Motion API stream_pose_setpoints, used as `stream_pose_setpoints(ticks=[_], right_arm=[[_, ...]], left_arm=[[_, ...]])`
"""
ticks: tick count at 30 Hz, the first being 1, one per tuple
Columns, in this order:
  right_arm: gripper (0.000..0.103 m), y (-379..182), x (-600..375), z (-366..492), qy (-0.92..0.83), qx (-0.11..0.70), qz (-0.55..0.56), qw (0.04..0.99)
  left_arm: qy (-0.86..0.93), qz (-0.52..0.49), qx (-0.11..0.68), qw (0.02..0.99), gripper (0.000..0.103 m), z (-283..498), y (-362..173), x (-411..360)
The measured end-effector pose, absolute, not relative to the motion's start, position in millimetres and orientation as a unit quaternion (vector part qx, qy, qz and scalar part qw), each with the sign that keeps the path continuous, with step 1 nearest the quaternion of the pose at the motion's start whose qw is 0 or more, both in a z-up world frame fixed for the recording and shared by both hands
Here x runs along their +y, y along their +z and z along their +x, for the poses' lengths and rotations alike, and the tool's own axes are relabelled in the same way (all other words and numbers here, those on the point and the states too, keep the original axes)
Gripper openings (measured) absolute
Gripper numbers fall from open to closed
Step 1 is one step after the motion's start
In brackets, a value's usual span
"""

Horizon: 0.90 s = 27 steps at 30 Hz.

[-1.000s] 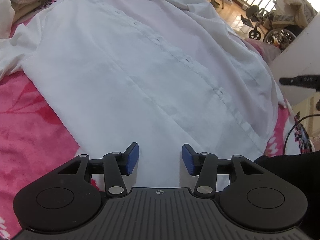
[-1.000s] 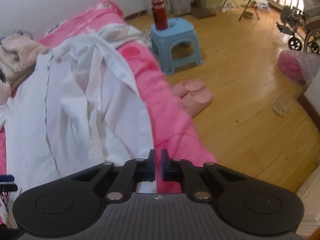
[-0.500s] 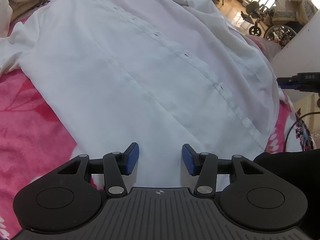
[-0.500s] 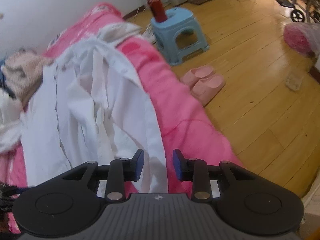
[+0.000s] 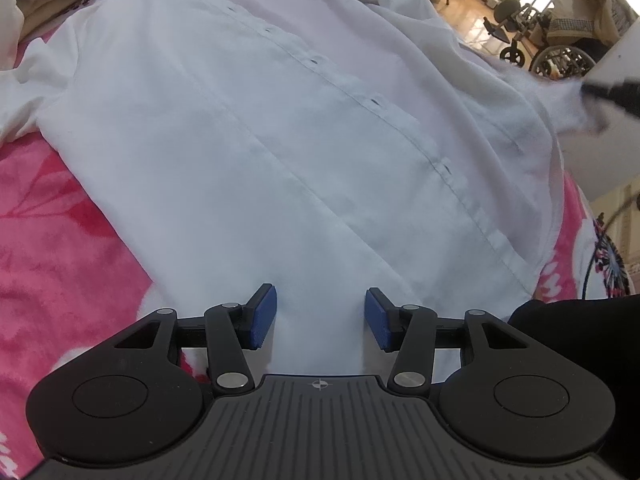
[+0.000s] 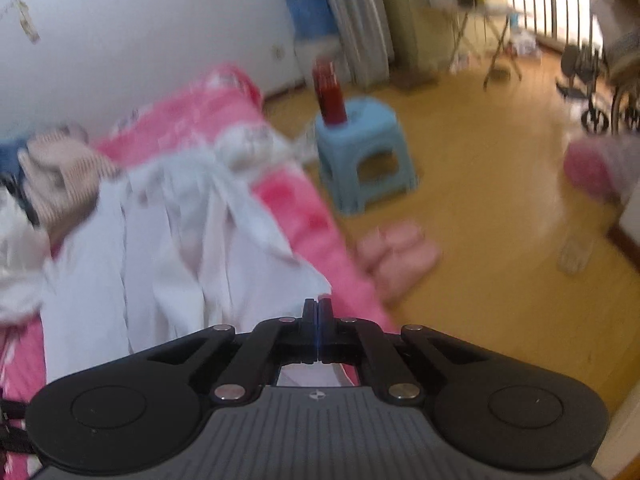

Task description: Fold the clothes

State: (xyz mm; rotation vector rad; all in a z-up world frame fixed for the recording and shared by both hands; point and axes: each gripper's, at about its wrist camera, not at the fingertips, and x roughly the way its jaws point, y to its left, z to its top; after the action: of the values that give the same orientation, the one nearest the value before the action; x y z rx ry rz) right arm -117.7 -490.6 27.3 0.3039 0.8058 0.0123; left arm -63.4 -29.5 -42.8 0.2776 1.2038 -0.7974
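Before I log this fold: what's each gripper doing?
Left gripper: open, holding nothing, over the white shirt.
Right gripper: just closed on the shirt's edge.

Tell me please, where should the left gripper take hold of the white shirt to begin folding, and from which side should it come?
Probably the bottom hem, where the white shirt lies flat right between the open pads of the left gripper. Come down from above and pinch the edge. The cloth is thin and spread flat on the pink blanket, so only an edge gives the fingers something to close on.

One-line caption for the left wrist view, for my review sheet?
Left tool open over the hem of a white button-up shirt spread flat on a pink blanket.
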Motion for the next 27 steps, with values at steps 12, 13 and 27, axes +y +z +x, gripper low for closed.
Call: stream_pose_setpoints(ticks=[12, 13, 27], right_arm=[[0.000, 114, -465, -91, 0.201, 0.240, 0.162, 0.936], [0.000, 123, -460, -89, 0.222, 0.226, 0.152, 0.936], [0.000, 134, -408, -66, 0.435, 0.281, 0.088, 0.851]], left_arm=[[-0.361, 0.128, 0.552, 0.740, 0.049, -63, -42, -25], [-0.361, 0.128, 0.553, 0.740, 0.049, -62, -42, -25], [-0.362, 0.116, 0.548, 0.745, 0.049, -57, -40, -20]])
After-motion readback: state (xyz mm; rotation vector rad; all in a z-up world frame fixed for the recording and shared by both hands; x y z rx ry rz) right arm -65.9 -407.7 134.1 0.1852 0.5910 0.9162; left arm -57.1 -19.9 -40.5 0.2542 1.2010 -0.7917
